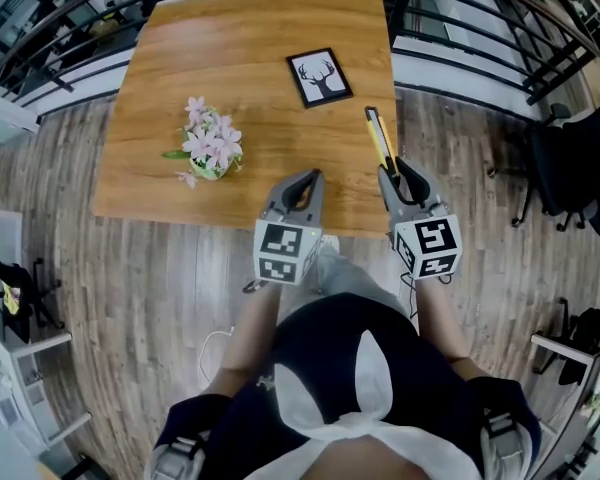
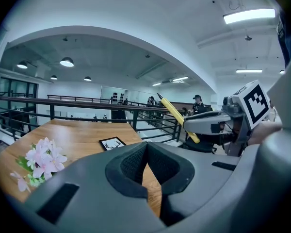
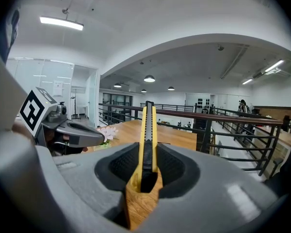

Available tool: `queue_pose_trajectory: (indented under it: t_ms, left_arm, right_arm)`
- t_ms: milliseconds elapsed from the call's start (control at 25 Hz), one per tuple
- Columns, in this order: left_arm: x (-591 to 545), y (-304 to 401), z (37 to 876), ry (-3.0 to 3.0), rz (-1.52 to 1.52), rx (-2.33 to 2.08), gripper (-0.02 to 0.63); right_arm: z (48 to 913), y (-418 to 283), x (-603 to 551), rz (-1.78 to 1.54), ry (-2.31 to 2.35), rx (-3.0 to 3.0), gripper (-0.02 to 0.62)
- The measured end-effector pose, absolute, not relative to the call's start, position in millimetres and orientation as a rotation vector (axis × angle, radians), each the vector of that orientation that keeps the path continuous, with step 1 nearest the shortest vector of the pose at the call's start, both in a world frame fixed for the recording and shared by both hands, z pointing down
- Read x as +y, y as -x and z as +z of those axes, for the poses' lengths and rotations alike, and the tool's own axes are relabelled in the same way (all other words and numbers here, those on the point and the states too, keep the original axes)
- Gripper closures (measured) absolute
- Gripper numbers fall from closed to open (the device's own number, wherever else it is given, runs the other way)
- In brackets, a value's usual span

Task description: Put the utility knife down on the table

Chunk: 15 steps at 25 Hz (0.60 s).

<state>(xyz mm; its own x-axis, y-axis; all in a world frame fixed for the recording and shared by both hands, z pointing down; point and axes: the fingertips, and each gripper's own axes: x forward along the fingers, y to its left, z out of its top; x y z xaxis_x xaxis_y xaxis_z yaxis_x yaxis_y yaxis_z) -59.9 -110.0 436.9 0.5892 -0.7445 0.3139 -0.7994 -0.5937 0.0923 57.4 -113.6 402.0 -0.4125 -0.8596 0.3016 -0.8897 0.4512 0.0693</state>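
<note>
We clamp the utility knife [image 1: 380, 138] in our right hand-held gripper [image 1: 390, 173], pointing 12 o'clock above the counter [image 1: 250, 88]; left hand-held gripper [image 1: 308, 180] closed, empty.

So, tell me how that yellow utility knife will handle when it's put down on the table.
The utility knife looks stiff: it juts straight from the right gripper without sagging. Its flat, slim body probably won't roll on the table, though its smooth casing may slide a little on the glossy wood.
</note>
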Motion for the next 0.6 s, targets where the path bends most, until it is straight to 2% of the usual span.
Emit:
queue_pose_trajectory:
  t_ms: [600]
  left_arm:
    - [-130.8, 54.3, 444.5, -2.578, 0.379, -1.245, 0.589]
  right_arm:
    - [425.9, -64.4, -135.8, 0.214, -1.477, -2.367, 0.482]
